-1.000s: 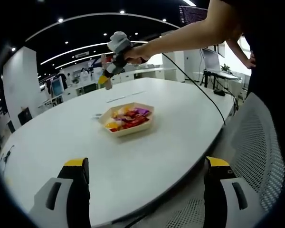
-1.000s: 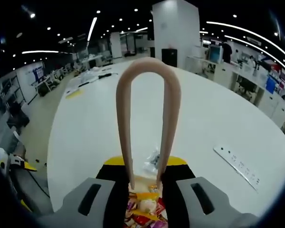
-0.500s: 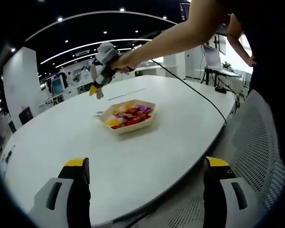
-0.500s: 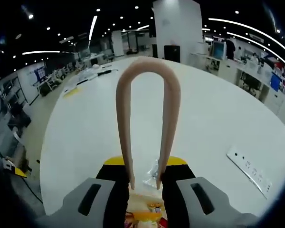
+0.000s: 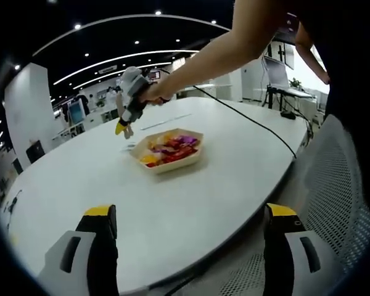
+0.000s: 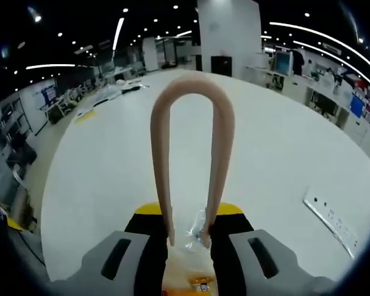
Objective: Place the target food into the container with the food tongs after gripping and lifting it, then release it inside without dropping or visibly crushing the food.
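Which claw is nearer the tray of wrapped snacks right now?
Right. The right claw, holding the tongs, hovers just past the tray's far corner. The left claw sits open at the table's near edge, well short of it.

I see white oval counter (image 5: 234,166). Shallow tan tray (image 5: 170,161) of wrapped snacks near its middle. Clear wrapper (image 6: 196,229) just beside tray. Long white power strip (image 6: 330,223) toward far edge.

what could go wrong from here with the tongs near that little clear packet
The tongs held in the right hand-held gripper have their tips at a small clear packet beside the tray; the slippery wrap might slip out. Squeezing harder could crush it. The cable trailing across the table could snag.
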A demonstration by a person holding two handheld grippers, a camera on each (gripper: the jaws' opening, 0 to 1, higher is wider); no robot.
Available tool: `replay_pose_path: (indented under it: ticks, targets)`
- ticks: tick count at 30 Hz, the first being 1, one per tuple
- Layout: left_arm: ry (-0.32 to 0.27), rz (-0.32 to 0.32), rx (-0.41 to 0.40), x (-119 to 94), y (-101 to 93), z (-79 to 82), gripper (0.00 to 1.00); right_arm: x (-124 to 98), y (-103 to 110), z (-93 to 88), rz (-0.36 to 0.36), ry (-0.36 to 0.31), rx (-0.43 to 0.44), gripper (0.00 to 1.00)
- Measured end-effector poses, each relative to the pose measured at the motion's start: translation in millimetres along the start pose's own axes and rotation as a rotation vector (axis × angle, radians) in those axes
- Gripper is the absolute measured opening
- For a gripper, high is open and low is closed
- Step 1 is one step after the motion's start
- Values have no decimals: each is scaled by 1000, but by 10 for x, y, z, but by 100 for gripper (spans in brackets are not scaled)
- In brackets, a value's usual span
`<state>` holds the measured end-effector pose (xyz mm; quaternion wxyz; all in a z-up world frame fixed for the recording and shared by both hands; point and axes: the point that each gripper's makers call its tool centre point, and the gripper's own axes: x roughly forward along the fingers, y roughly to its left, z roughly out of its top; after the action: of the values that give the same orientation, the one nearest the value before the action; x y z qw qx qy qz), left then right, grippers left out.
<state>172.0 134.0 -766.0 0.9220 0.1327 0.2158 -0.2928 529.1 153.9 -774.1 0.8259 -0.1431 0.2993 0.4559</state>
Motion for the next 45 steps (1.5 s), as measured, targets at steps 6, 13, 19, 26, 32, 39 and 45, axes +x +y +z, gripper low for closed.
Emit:
replay_pose_path:
  ticks: [6,13,19,26,32,39,45]
  targets:
    - [9,3,2,4,2,-16,95,138,25,-28,-4,-4,-2,25]
    - [4,4,3,5,3,-15,95,225,-11,-103,-21,4,-2,25]
    - [0,10,-4,6,12,-11,96,267,-28,-166,-43,0,-19,26]
    - [-19,37,-25,1,67,23,99,291,-13,-135,-73,-15,-96,26]
    - [-24,48,-24,2,87,29,99,337,-133,-114,-114,-28,-127,25]
    - [-26,49,-23,2,90,28,98,351,-257,-102,-162,-39,-142,17]
    - [-27,50,-19,-4,94,36,98,287,-350,-73,-187,-75,-95,12]
